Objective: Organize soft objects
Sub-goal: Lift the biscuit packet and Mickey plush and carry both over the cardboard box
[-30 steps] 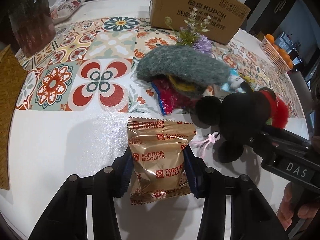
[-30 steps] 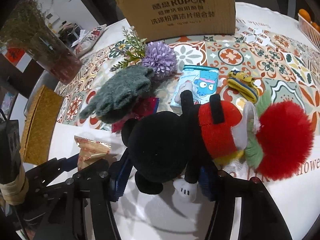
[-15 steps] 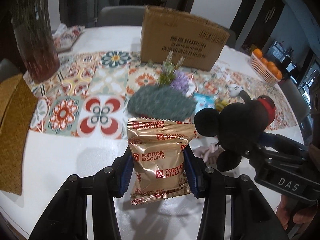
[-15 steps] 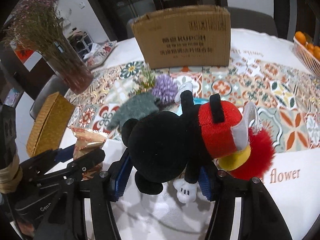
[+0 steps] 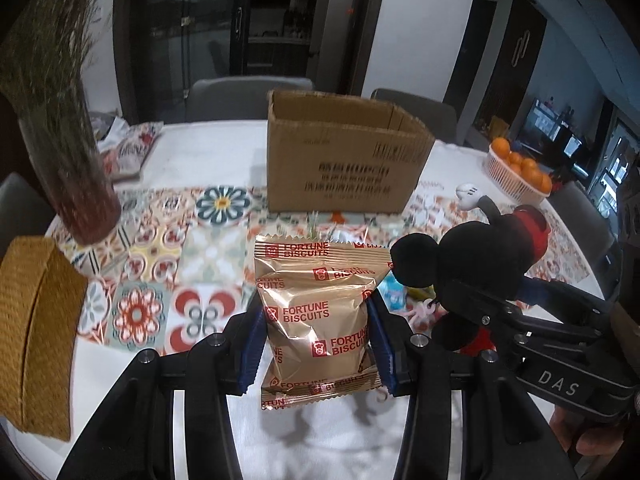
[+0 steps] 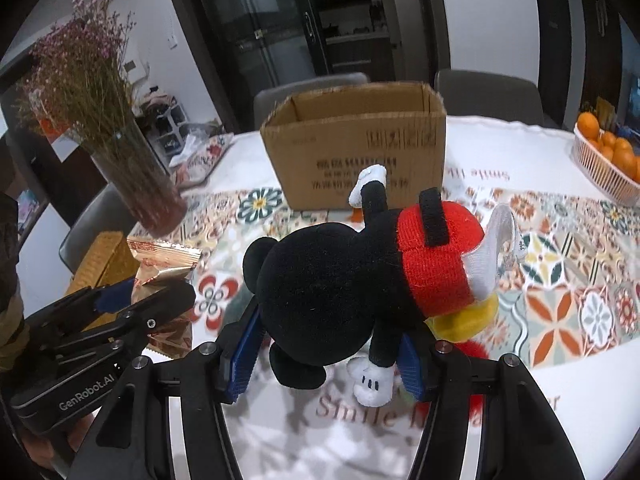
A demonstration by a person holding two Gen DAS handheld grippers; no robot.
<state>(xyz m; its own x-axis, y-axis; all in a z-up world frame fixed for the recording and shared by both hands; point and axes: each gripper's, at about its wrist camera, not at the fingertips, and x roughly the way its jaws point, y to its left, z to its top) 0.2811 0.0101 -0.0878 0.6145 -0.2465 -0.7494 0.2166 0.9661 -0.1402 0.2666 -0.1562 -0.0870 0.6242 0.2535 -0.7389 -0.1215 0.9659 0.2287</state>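
Left gripper (image 5: 316,334) clenched on biscuit packet (image 5: 320,312), blue pads on both side edges, packet upright so print faced me, clear of table (image 5: 160,152). Right gripper (image 6: 326,356) clamped plush mouse (image 6: 352,280) at head, body trailing forward, red pom-pom (image 6: 472,350) below. I carried both raised side by side, judged to clear clutter. Beyond: tiled mat (image 6: 560,256), then open cardboard box (image 5: 344,160), mouth up, likely drop target. Vase (image 6: 140,184) far left, orange basket (image 6: 608,168) far right, well apart.
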